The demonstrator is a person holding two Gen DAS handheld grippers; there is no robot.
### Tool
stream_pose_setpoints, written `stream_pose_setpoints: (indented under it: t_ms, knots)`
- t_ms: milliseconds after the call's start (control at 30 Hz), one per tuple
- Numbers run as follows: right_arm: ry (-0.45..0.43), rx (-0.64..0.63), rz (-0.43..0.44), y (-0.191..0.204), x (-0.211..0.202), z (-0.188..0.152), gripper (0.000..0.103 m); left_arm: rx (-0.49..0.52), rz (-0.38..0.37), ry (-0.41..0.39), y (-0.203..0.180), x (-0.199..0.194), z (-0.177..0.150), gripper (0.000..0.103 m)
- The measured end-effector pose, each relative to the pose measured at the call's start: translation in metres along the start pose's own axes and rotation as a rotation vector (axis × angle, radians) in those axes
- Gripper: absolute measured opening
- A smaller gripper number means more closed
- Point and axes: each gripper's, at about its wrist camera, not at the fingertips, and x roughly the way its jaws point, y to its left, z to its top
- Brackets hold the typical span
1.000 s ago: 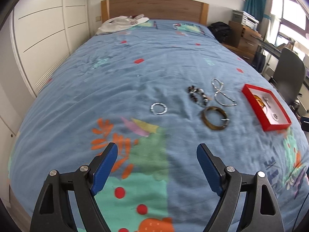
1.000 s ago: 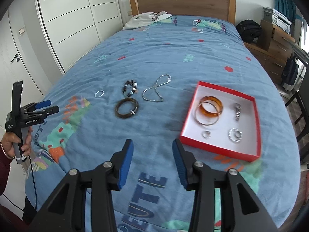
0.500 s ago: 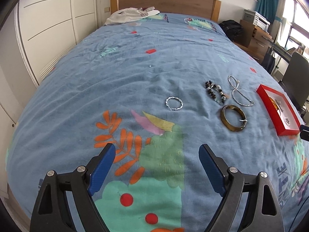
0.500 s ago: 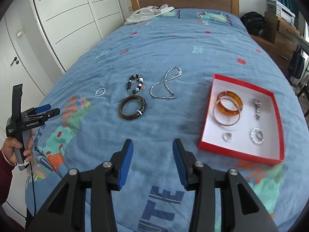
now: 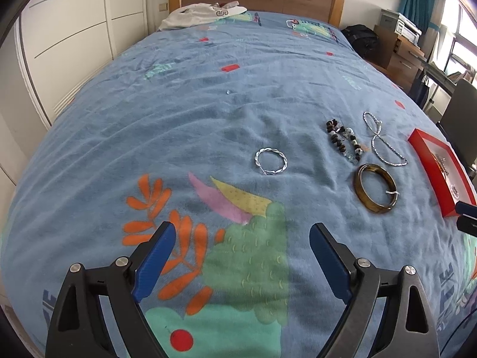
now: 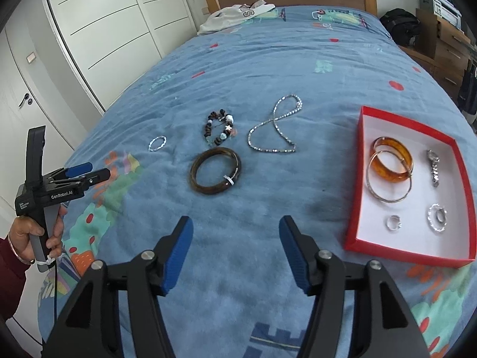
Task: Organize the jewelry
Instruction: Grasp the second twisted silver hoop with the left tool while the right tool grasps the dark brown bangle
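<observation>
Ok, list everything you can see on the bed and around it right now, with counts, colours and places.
Twisted silver ring bracelet: 1, silver, on blanket, leftmost piece.
Beaded bracelet: 1, brown, black and white, beside it.
Dark brown bangle: 1, white tag, nearest the grippers.
Silver chain necklace: 1, looped, left of box.
Red shallow box: 1, white inside, right side of bed.
In box: amber bangle, thin silver hoop, silver watch, 2 small silver rings.
Blue patterned blanket: 1.
White garment: 1, by headboard.
Left hand-held gripper: open, empty.
Right hand-held gripper: open, empty.
</observation>
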Motion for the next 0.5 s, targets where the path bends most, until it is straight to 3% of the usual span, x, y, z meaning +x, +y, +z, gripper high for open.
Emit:
stream_pose_setpoints:
  t_ms: [500]
  knots:
    - [0.014, 0.046, 0.026, 0.016, 0.063, 0.015, 0.078, 0.0, -0.049, 0.01, -0.008, 0.054, 0.038, 0.093]
